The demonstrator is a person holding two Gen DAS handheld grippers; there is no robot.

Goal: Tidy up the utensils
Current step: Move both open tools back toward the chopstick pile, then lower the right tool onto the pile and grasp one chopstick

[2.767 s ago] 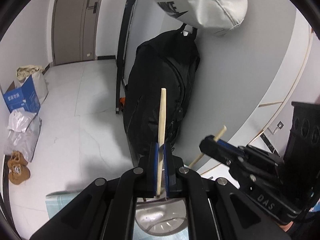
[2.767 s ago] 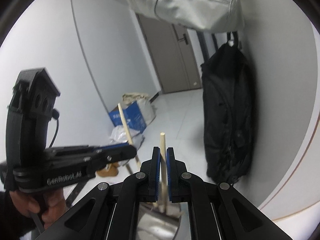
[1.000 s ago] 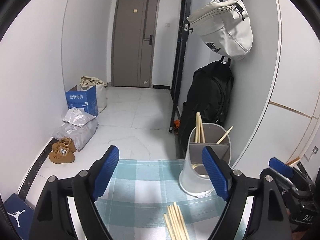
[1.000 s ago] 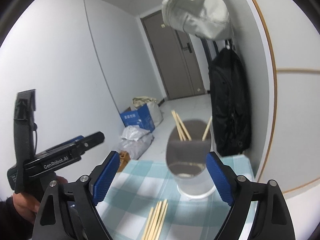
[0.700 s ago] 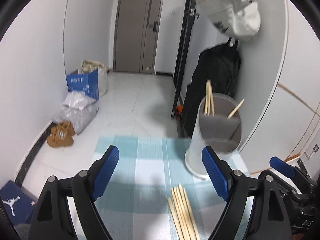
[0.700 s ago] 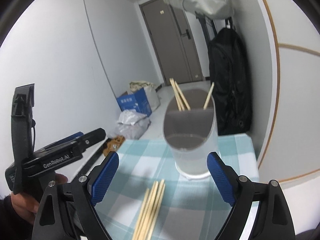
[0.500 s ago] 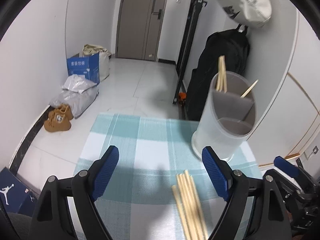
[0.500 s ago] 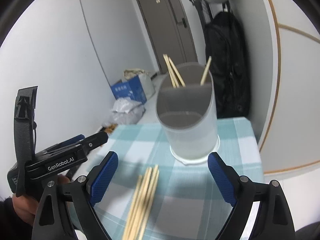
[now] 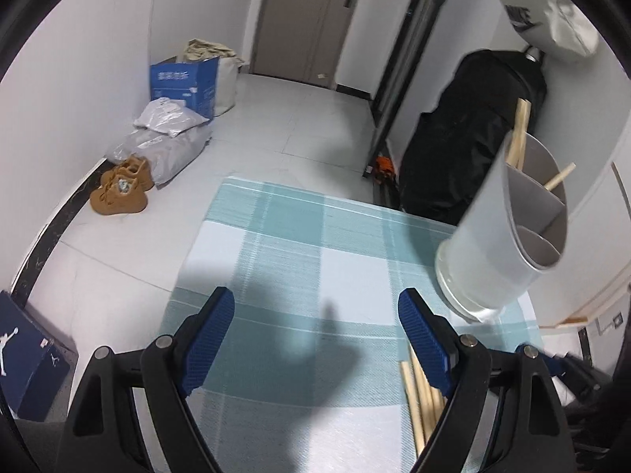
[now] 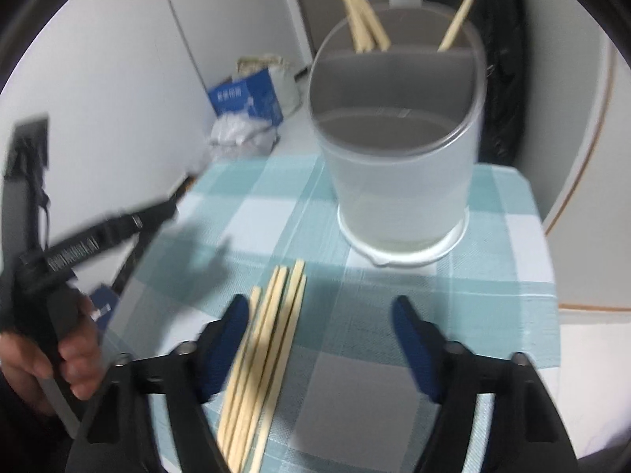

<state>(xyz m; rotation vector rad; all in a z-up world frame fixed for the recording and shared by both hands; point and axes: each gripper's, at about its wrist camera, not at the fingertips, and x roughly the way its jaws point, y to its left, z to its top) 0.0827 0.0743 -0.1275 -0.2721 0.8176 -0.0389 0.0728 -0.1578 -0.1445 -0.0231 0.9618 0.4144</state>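
A translucent utensil holder (image 10: pixel 398 181) with grey dividers stands at the far right of the checked tablecloth (image 10: pixel 434 299); it also shows in the left wrist view (image 9: pixel 508 236). Several wooden chopsticks (image 10: pixel 364 21) stand in its back compartments. Several loose chopsticks (image 10: pixel 266 339) lie on the cloth in front of it, seen also in the left wrist view (image 9: pixel 420 398). My right gripper (image 10: pixel 319 315) is open and empty above the loose chopsticks. My left gripper (image 9: pixel 315 315) is open and empty over the cloth, left of them.
The small table drops to a tiled floor beyond its far edge. A black backpack (image 9: pixel 469 130) hangs by the wall behind the holder. A blue box (image 9: pixel 183 82), bags and brown shoes (image 9: pixel 122 189) lie on the floor at left.
Both grippers let go of chopsticks into the holder, opened, drew back and tilted down toward the table. The loose chopsticks now lie close under the right gripper.
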